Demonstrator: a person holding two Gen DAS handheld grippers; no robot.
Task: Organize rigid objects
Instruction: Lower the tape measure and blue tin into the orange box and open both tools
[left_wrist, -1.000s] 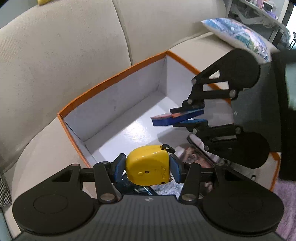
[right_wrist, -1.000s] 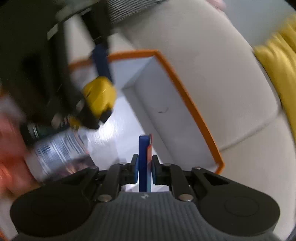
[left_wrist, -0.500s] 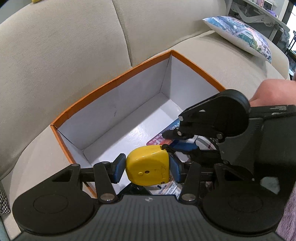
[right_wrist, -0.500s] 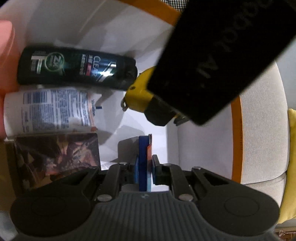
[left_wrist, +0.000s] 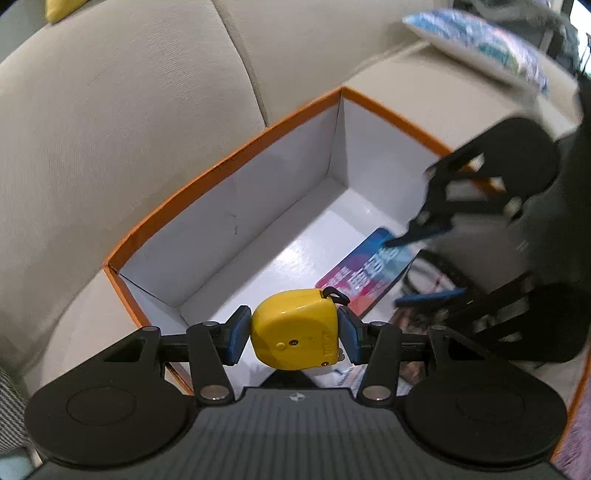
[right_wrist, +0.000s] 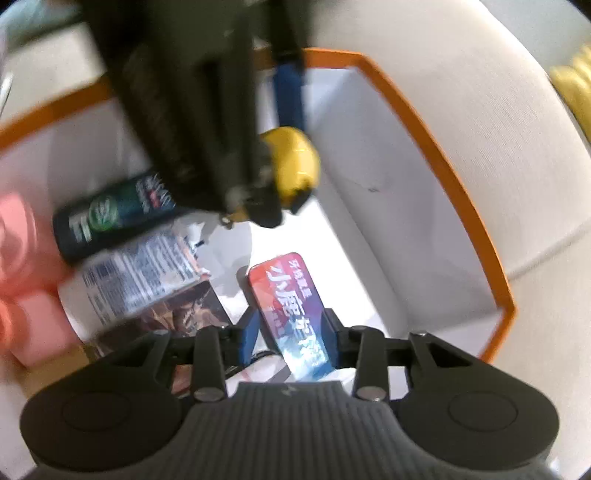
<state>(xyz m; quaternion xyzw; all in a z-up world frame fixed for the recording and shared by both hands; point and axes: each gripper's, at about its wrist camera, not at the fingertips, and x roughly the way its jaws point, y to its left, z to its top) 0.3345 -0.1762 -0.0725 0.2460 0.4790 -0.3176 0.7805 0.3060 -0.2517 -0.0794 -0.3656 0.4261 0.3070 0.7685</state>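
My left gripper (left_wrist: 293, 338) is shut on a yellow tape measure (left_wrist: 295, 339) and holds it above the near end of an orange-rimmed white box (left_wrist: 229, 162) on a beige sofa. The tape measure also shows in the right wrist view (right_wrist: 295, 166). My right gripper (right_wrist: 291, 332) is open above a flat red-and-blue box (right_wrist: 286, 306) that lies on the box floor; it also shows in the left wrist view (left_wrist: 365, 273). The right gripper (left_wrist: 424, 266) shows blurred at the right of the left wrist view.
Inside the box lie a dark green bottle (right_wrist: 110, 218), a white labelled bottle (right_wrist: 136, 273) and a dark printed pack (right_wrist: 181, 314). A patterned cushion (left_wrist: 476, 48) lies on the sofa at the far right. A pink thing (right_wrist: 26, 288) shows at the left edge.
My right gripper has opened and let go of the flat red-and-blue box, which now lies flat on the box floor. My left gripper still holds the tape measure over the box.
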